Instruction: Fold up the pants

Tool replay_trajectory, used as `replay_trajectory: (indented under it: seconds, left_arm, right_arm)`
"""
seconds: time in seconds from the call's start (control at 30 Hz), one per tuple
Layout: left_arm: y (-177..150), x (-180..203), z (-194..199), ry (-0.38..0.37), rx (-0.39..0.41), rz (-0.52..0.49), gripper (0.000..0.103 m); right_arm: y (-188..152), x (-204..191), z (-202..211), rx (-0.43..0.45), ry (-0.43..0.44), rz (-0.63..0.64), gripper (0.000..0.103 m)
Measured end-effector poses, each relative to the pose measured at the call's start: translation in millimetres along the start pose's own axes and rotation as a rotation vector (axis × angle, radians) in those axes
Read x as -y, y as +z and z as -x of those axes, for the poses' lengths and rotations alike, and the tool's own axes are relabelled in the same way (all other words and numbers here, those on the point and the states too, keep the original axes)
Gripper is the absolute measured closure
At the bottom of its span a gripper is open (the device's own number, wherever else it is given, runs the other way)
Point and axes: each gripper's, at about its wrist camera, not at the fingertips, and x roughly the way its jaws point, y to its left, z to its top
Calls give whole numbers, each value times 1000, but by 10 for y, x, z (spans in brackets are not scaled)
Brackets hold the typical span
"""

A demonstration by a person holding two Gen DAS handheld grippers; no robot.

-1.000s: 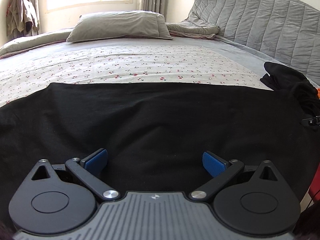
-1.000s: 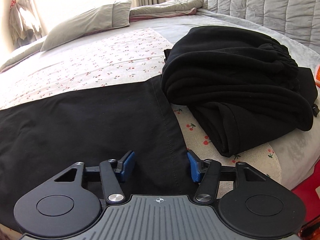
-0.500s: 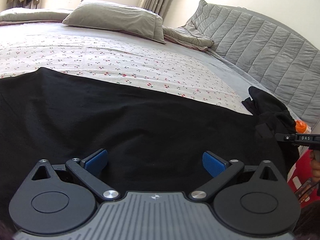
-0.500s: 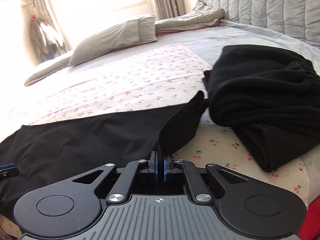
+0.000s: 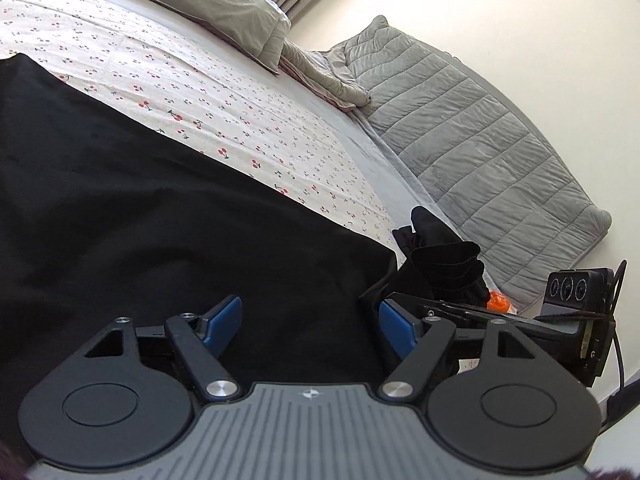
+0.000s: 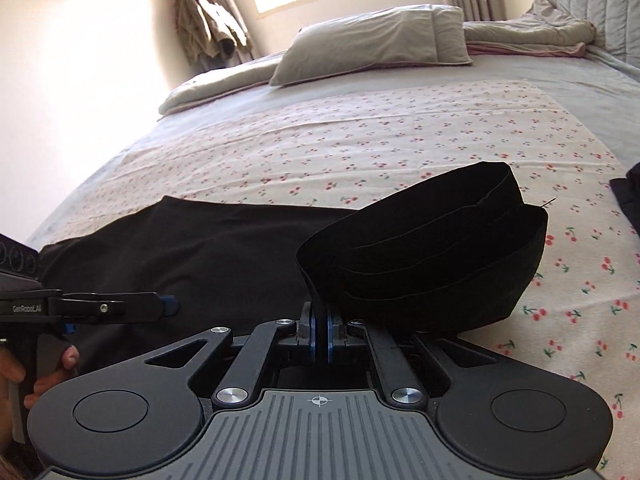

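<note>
Black pants (image 5: 168, 216) lie flat across the cherry-print sheet (image 5: 224, 120). My left gripper (image 5: 310, 322) hovers low over them, tilted; its blue pads (image 5: 224, 320) stand apart and the jaws are closing, with cloth lying under the gap and not pinched. My right gripper (image 6: 319, 332) is shut on the pants' end, which rises from the pads as a curled black fold (image 6: 432, 256) above the flat part (image 6: 192, 248). In the right wrist view the left gripper (image 6: 160, 305) shows at the left edge, held by a person's hand (image 6: 48, 376). The right gripper (image 5: 440, 306) sits just right of the left one.
A heap of other black clothes (image 5: 440, 252) lies near the bed's corner, with an orange object (image 5: 498, 302) beside it. Further back lie a grey pillow (image 6: 372, 40) and a rolled blanket (image 6: 528, 34). A quilted grey headboard (image 5: 472, 152) borders the bed. Clothes (image 6: 208, 28) hang by the window.
The right gripper shut on the pants' end, lifted it and carried it left, away from the black heap toward the left gripper. The left gripper rolled and its jaws narrowed.
</note>
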Motion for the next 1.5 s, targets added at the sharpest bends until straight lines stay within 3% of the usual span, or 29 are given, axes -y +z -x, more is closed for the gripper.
replay_trajectory:
  seconds: [0.23,0.4,0.6,0.7,0.77,1.0,1.13,1.23,1.37,1.5]
  left_arm:
    - [112,-282,107,-40,59,165,25]
    - [154,-481,193,-71,99,273,27]
    - [184,-583,254,-99,121,327,28]
    - [197,-630,285,-106,128,341,28]
    - [200,-656,298,-111,126,349,30]
    - [195,-672,348,-67,120,329,41]
    - [206,-630,308,-16,106,292,55]
    - [238,-636,309,-35,106,286,69]
    - [272,-659,447,-75,158,269,70]
    - [287,-696,515,-38,149,259,70]
  right_arm:
    - [208,-267,-241,-20,136,6,97]
    - [268,-494,-503,-83,228,20,97]
    - [192,-767,-710,-159,307,60,91]
    - [173,-819,-689,-178,373,64,74]
    - [159,-826,-615,-166,414,68,56]
    - [152,-697,-402,-102,397,38,55]
    - [94,-598,-470,-136,354,10,53]
    - [-36,-645,-567,-185,367,7,53]
    - [-260,-960,-597,-196,372,148,53]
    - [-333,-1098,-530,-222,497,186,53]
